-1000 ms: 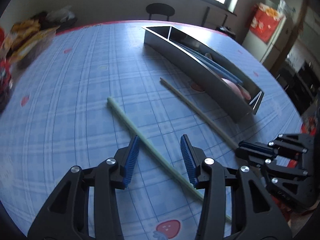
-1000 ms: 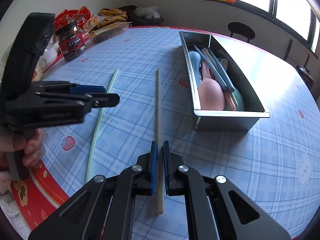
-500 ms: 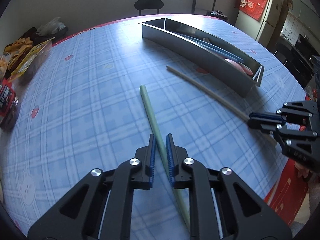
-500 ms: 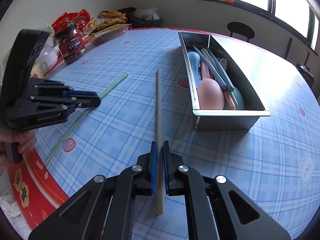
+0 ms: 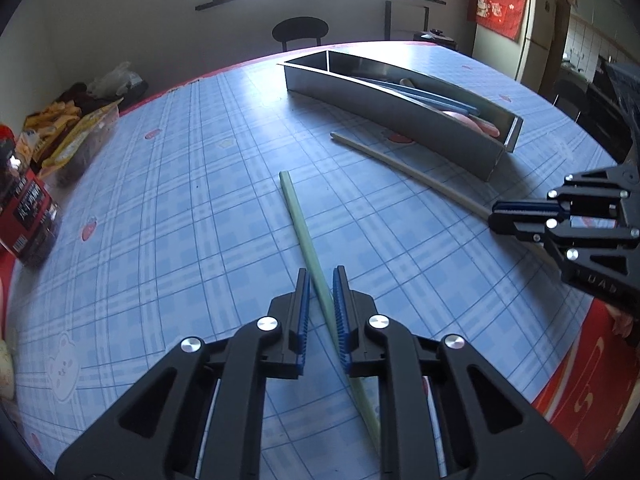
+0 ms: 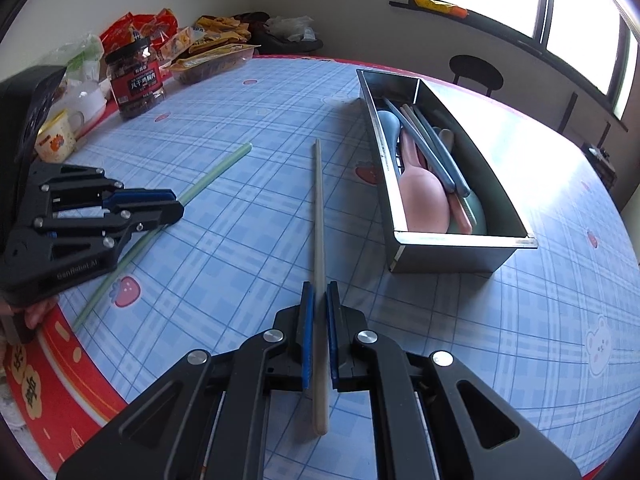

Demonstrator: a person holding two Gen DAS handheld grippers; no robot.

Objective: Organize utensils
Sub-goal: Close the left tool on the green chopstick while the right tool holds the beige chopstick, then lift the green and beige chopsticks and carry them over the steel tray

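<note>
A pale green chopstick (image 5: 298, 216) lies on the blue checked tablecloth, and my left gripper (image 5: 320, 286) is shut on its near half. The same green chopstick (image 6: 216, 172) and left gripper (image 6: 178, 208) show at the left of the right wrist view. My right gripper (image 6: 319, 298) is shut on the near end of a beige chopstick (image 6: 318, 200), which points away towards the table's middle. That beige chopstick (image 5: 400, 164) runs beside a long steel tray (image 5: 400, 120), with the right gripper (image 5: 494, 214) at its end. The tray (image 6: 452, 252) holds a pink spoon (image 6: 424, 196) and several blue and grey utensils.
A dark jar (image 6: 136, 80), snack bags (image 6: 212, 44) and a small cup (image 6: 56, 140) crowd the table's left side. The table's red border (image 6: 60, 340) runs close under both grippers. A black chair (image 5: 300, 32) stands beyond the far edge, under the window.
My left gripper went from open around the green chopstick to shut on it, and the stick swung to point more straight away. The right gripper stayed shut on the beige chopstick.
</note>
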